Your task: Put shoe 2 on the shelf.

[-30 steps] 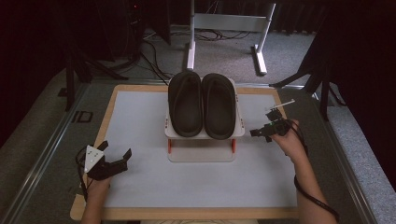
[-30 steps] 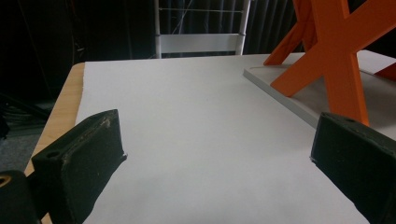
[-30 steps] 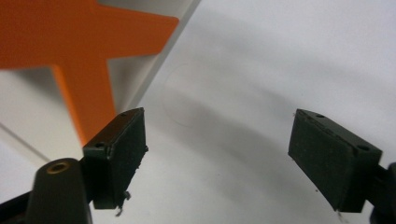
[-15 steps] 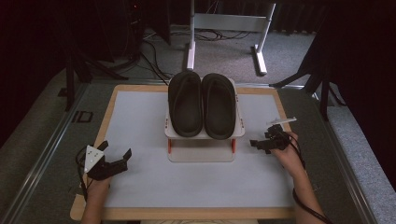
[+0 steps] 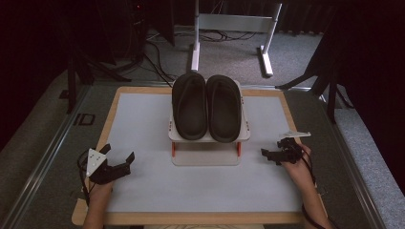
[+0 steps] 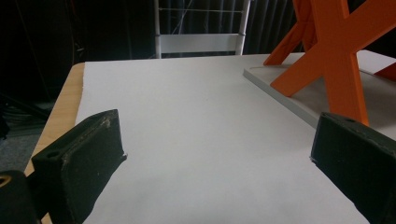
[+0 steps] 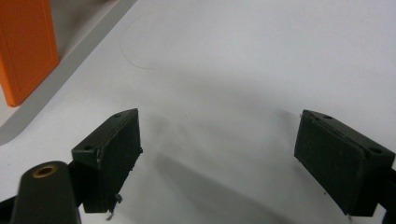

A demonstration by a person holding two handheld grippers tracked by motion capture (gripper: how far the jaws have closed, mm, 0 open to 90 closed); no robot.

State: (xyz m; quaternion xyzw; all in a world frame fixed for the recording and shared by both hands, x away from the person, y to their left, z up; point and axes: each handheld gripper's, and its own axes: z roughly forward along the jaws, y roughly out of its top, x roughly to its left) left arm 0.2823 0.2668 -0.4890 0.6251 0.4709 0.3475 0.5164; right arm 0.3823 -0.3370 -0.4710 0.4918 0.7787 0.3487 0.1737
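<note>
While the pair of dark slippers (image 5: 212,106) sits side by side on top of the small white stand (image 5: 208,136) with orange legs (image 6: 337,51), toward the far middle of the white table mat (image 5: 143,119), both grippers rest low near the near corners, well apart from the footwear. The left gripper (image 5: 116,162) lies at the near left, its jaws spread wide with nothing between them, pointing toward the stand. The right gripper (image 5: 273,153) hovers close over the mat at the right, just beside the stand's base plate; its jaws have just been opening and now stand wide with only bare mat showing between them. The person's forearms come in from the near edge.
</note>
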